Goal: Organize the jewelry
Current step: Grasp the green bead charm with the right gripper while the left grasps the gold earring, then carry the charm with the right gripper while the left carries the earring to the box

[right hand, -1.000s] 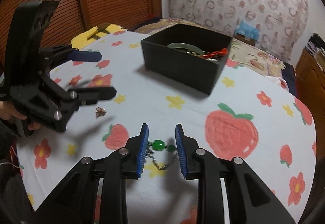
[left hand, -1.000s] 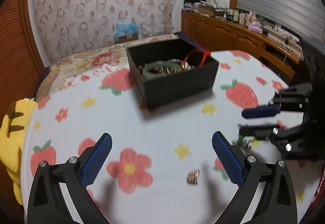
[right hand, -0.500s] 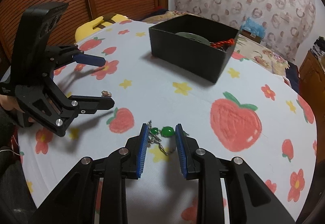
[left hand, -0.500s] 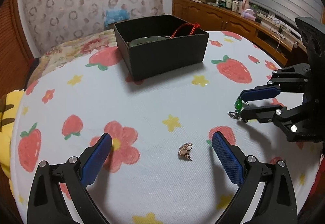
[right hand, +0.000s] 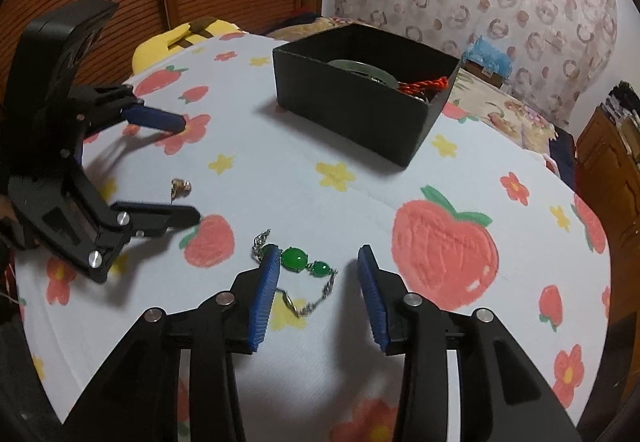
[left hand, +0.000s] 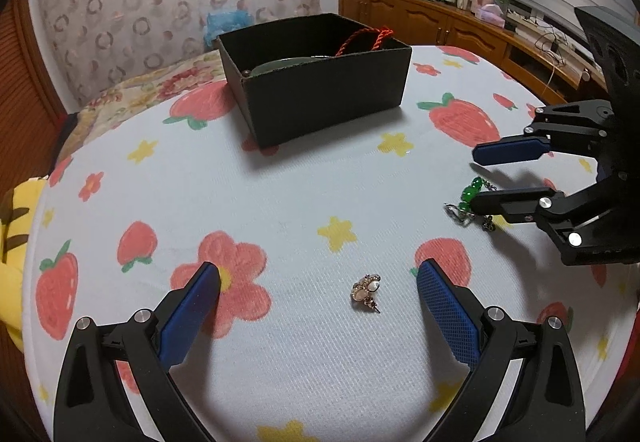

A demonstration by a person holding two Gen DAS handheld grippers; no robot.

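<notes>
I am holding my left tool (left hand: 318, 280) with its blue pads wide apart, and the small gold and pearl earring (left hand: 366, 292) is lying on the strawberry-print cloth of the round counter (left hand: 280, 201) between them, touching neither pad. I am holding my right tool (right hand: 316, 270) with its pads apart as well. The silver chain bracelet with green oval stones (right hand: 298, 262) is lying on the cloth between them, one end just beside the left pad. In the left wrist view, my right tool is sitting at three o'clock. The open black cardboard box (left hand: 320, 93) is standing at twelve o'clock, well apart from both tools, and is holding a pale green bangle (right hand: 362, 67) and a red twisted cord (left hand: 362, 37).
</notes>
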